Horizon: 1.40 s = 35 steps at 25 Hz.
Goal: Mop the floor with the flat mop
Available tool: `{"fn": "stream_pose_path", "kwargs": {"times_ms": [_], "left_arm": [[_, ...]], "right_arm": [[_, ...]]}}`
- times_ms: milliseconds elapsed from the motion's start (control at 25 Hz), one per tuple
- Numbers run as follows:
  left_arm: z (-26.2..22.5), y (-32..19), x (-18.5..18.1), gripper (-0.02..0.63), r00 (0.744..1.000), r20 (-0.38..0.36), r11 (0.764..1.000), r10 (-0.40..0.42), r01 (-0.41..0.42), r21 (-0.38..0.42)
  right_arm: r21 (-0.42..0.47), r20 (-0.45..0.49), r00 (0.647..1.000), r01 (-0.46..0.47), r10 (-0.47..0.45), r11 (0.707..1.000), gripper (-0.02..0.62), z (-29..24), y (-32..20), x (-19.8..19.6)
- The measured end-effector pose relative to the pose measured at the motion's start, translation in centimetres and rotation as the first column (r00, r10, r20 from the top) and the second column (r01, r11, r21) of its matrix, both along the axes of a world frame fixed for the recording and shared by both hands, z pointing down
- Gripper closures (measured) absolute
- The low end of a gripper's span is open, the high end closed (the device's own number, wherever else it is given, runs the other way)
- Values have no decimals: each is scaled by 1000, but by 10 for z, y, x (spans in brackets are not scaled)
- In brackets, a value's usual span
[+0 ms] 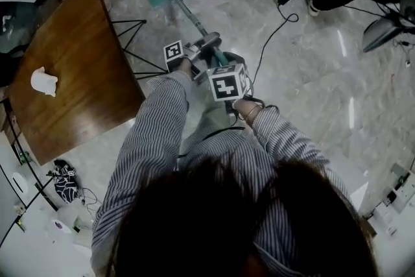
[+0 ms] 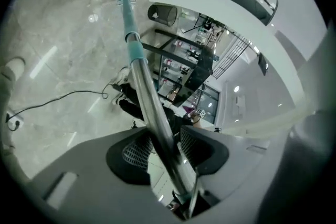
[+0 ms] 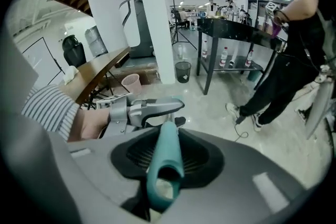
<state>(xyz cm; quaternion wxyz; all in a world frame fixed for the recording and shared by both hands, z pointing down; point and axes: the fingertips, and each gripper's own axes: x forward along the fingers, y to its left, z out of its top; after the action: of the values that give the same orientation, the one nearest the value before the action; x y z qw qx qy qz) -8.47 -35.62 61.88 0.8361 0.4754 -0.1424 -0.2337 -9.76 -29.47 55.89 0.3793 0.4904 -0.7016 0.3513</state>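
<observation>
The left gripper (image 2: 163,149) pinched the mop (image 1: 193,17) by its pole and the right gripper (image 3: 165,157) clamped its teal grip, its head lying on the floor (image 1: 311,74) ahead by the table (image 1: 71,74), where a sideways sweep could snag the cable (image 1: 266,48).

Head view: steeply down onto grey marble floor (image 1: 305,74). Left gripper view: close along silver-and-teal metal mop pole (image 2: 153,107), toward that floor. Right gripper view: same pole's end, facing across room.
</observation>
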Motion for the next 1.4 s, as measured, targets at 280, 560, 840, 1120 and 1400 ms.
{"fn": "stream_pose_path", "kwargs": {"times_ms": [280, 560, 840, 1120, 1400], "left_arm": [[3, -87, -52, 465, 983, -69, 985, -173, 174, 18], [1, -129, -60, 469, 967, -105, 970, -233, 239, 41], [4, -141, -54, 476, 975, -85, 975, -207, 212, 58], [9, -130, -43, 479, 968, -96, 971, -230, 235, 45], [7, -100, -26, 479, 965, -111, 968, -239, 245, 47]], "right_arm": [[30, -30, 997, 70, -69, 997, 482, 8, -100, -40], [14, -29, 995, 98, -97, 995, 482, 18, -136, -58], [28, -44, 991, 125, -124, 992, 484, 19, -149, -53], [28, -49, 988, 148, -146, 989, 485, 26, -138, -42], [12, -38, 990, 133, -132, 991, 485, 27, -105, -23]]}}
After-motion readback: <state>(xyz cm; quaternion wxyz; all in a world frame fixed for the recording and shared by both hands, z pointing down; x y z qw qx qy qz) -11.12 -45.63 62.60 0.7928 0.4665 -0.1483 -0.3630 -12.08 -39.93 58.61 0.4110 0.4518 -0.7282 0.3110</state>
